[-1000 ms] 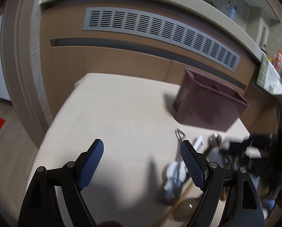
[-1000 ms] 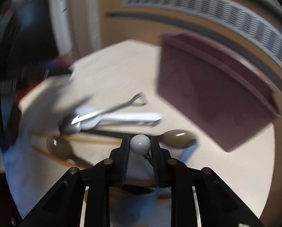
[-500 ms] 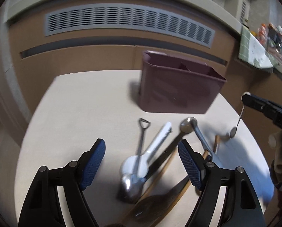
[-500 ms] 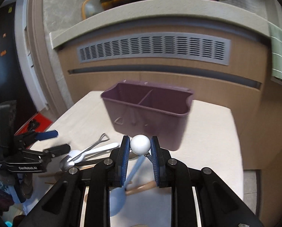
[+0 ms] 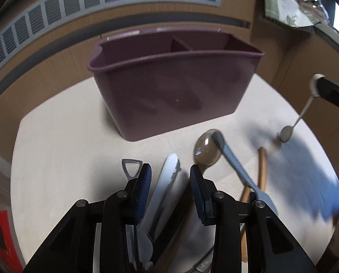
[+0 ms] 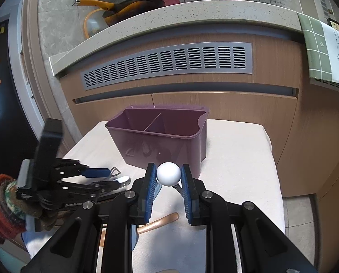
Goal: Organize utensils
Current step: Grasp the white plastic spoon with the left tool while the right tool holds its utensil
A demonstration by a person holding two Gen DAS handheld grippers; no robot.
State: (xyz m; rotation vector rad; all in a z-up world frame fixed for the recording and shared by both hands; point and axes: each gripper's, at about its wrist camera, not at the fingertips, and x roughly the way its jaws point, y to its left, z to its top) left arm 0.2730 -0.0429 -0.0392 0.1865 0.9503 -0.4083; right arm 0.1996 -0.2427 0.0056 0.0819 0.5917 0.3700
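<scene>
A purple two-compartment caddy (image 5: 169,79) (image 6: 160,136) stands on the cream table. My left gripper (image 5: 170,179) (image 6: 110,177) points down at the utensil pile, and its jaws are closing around a white utensil handle (image 5: 167,182) without pressing on it. Beside that lie a steel spoon with a loop handle (image 5: 129,168), a grey spoon (image 5: 207,147), a blue-grey handle (image 5: 235,163) and a wooden handle (image 5: 262,170) (image 6: 160,223). My right gripper (image 6: 168,170) (image 5: 328,91) is shut on the white ball end (image 6: 168,174) of a small spoon (image 5: 287,134), which hangs above the table in front of the caddy.
A wooden counter front with a grey vent grille (image 6: 169,66) rises behind the table. A pan (image 6: 128,9) sits on the counter and a green checked towel (image 6: 321,52) hangs at the right. A gloved hand (image 6: 3,204) holds the left gripper. The table's right edge (image 6: 274,170) drops to the floor.
My left gripper swung over the utensil pile and its jaws narrowed around the white handle. My right gripper rose with the ball-ended spoon and turned to face the caddy.
</scene>
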